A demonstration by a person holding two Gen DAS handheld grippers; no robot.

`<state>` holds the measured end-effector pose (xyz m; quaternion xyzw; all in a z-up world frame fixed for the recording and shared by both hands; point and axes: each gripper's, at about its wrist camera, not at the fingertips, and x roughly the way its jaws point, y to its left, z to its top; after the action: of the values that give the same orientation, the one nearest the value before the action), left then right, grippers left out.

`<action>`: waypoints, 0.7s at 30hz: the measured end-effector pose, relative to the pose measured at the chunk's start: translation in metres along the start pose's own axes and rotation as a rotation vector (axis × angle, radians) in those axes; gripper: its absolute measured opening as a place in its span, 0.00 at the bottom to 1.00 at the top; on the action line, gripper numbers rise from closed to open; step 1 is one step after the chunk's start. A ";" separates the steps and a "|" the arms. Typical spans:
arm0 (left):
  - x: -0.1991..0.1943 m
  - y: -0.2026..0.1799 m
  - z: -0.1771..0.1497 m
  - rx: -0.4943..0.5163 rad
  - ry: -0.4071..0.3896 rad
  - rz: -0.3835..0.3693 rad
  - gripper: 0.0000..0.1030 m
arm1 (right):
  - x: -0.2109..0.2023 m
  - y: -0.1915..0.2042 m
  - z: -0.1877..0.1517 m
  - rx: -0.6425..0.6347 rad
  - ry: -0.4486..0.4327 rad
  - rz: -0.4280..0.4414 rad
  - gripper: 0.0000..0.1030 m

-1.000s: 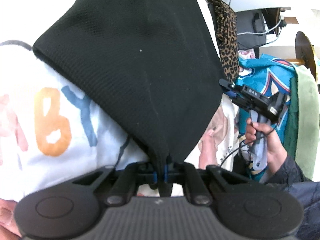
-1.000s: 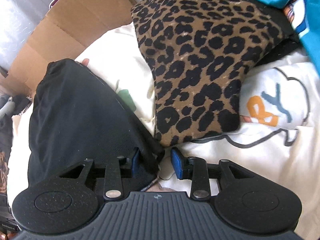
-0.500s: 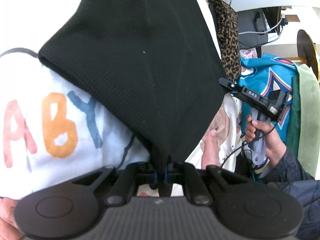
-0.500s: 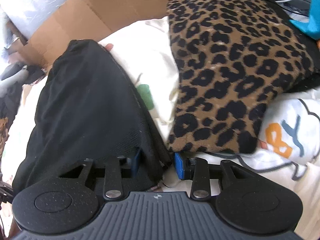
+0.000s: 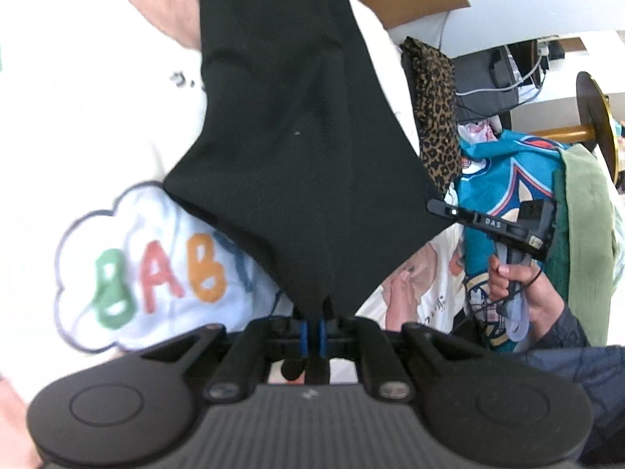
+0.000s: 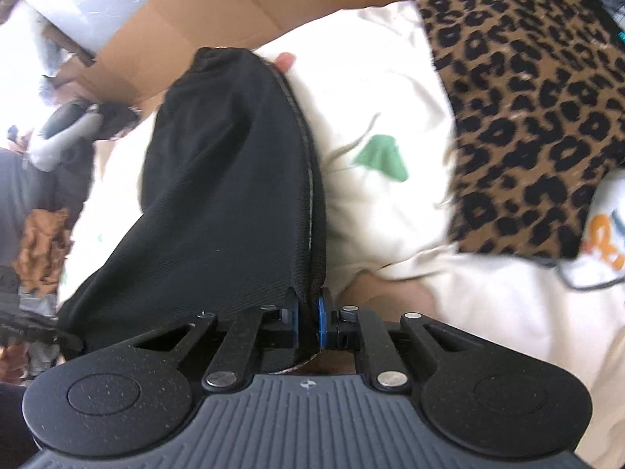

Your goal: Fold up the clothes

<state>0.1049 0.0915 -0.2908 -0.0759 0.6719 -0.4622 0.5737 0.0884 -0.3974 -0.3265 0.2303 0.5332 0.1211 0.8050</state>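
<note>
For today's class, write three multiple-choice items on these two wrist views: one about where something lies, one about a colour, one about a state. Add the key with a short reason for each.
1. Where does the leopard-print cloth lie?
A. on the cream printed bedding
B. inside the cardboard box
C. between the right claw's pads

2. What colour is the garment held up in both views?
A. teal
B. black
C. green

3. How does the left claw stand?
A. wide open, nothing in it
B. open beside the garment
C. shut on a point of the garment

Key: 1 A, the print rests on the cream bedding, beside the garment. 2 B, the fabric is plain black in both views. 3 C, the blue pads meet with black fabric pinched between them; the right claw is closing on another edge.
</note>
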 end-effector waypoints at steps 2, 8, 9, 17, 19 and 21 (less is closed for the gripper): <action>-0.015 -0.003 -0.003 0.013 0.001 0.013 0.05 | 0.000 0.010 -0.004 -0.011 0.025 0.026 0.07; -0.052 -0.012 -0.014 0.026 0.002 0.070 0.05 | 0.002 0.039 -0.018 -0.051 0.107 0.099 0.07; -0.057 -0.013 -0.017 0.023 -0.001 0.076 0.05 | 0.002 0.045 -0.020 -0.060 0.118 0.107 0.07; -0.081 -0.007 -0.037 -0.019 -0.006 0.132 0.05 | 0.006 0.074 -0.036 -0.096 0.204 0.176 0.07; -0.081 0.000 -0.043 -0.033 -0.002 0.139 0.05 | 0.011 0.081 -0.043 -0.117 0.235 0.175 0.07; -0.078 0.009 -0.048 -0.048 0.000 0.145 0.05 | 0.015 0.087 -0.048 -0.141 0.264 0.170 0.07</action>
<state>0.0944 0.1716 -0.2469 -0.0405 0.6865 -0.4033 0.6036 0.0552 -0.3039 -0.3111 0.1996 0.6031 0.2551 0.7289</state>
